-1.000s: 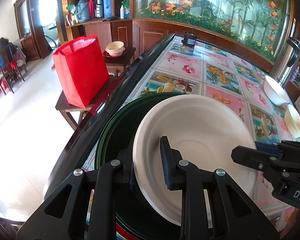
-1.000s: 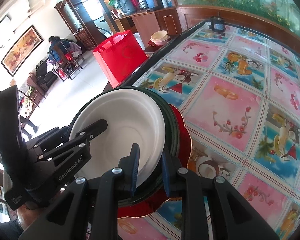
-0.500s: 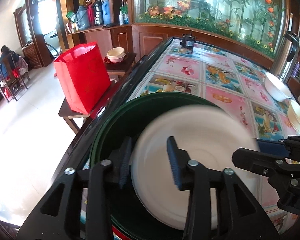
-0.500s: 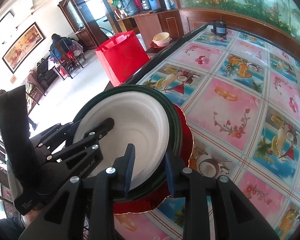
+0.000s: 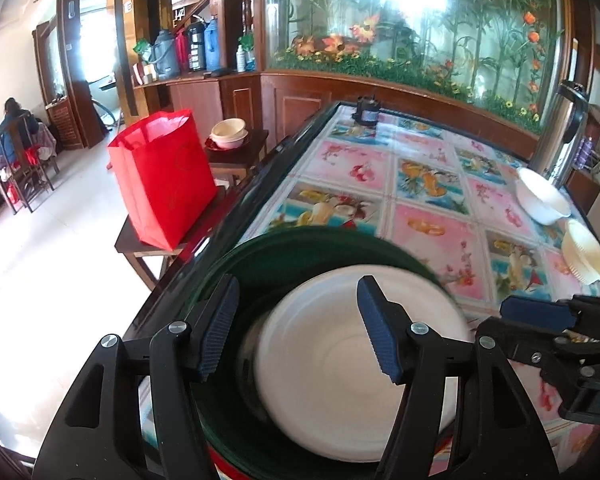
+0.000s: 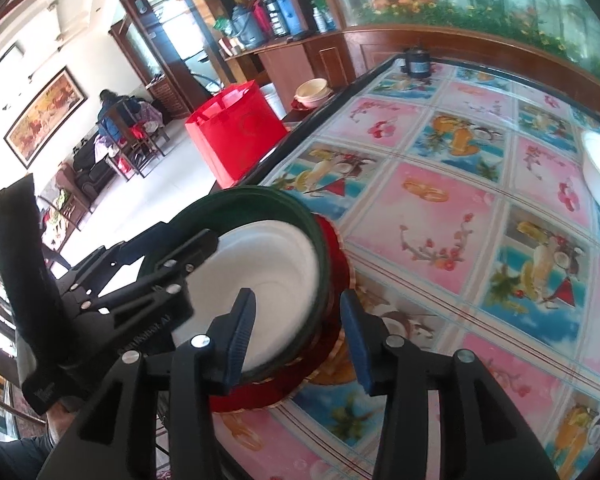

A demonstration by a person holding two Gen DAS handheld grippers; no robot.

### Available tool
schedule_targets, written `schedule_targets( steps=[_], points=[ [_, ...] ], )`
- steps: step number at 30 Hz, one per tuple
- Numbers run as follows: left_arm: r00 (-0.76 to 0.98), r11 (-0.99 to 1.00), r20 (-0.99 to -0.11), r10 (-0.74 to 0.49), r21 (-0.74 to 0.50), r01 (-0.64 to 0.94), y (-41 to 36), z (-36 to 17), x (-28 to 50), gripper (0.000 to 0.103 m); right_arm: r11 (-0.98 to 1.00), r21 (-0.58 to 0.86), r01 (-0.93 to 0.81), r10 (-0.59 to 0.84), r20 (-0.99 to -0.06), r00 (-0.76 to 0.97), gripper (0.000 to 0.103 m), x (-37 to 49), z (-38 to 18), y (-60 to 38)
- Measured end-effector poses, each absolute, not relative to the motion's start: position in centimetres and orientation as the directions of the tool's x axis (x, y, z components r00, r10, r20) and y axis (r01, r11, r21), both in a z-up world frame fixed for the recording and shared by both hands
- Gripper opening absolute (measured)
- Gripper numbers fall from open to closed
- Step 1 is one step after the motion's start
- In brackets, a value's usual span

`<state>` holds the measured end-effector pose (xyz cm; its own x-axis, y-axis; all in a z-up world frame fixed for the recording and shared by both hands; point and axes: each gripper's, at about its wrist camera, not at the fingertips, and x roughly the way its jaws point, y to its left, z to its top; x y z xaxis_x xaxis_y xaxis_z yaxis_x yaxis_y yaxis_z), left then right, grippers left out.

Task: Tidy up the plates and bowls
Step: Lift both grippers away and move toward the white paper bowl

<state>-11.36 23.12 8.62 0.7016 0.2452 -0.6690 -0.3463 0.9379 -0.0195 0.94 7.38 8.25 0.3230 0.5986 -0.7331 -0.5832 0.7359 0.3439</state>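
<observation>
So there's a stack at the near corner of the table (image 5: 428,184), the one with the fruit-print cloth: white plate (image 5: 356,344) sitting inside the green plate (image 5: 300,248), and that's on top of a red plate (image 6: 336,240) with a scalloped gold edge.

Left gripper (image 5: 296,328) has just been opening up, jaws apart now, straddling the near rim of the stack without pinching it. Right gripper (image 6: 296,328) is the same deal, jaws have just been spreading; the rims of the green and red plates sit in the gap, but the pads aren't pressing on anything.

Over at the far right side of the table there's a white bowl (image 5: 540,196) and a cream bowl (image 5: 584,256) right beside it. Off the table's left edge, a red bag (image 5: 160,176) stands on a little side table (image 5: 140,246).
</observation>
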Motion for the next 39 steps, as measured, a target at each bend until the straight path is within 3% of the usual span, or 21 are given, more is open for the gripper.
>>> schedule_targets(
  steps=[5, 27, 39],
  points=[
    [0.722, 0.957, -0.663, 0.197, -0.028, -0.288, 20.3, 9.5, -9.8, 0.062, 0.765, 0.35, -0.54, 0.585, -0.729, 0.356, 0.051, 1.3, 8.3, 4.3],
    [0.679, 0.994, -0.731, -0.061, -0.103, -0.022, 5.0, 9.7, 2.3, 0.062, 0.893, 0.357, -0.273, 0.449, -0.721, 0.528, 0.053, 6.1, 9.5, -13.9],
    [0.655, 0.997, -0.754, -0.041, -0.075, -0.025, 1.0, 9.0, 8.9, 0.062, 0.902, 0.374, -0.217, 0.43, -0.723, 0.541, 0.053, 11.0, 9.3, -18.7]
  ],
)
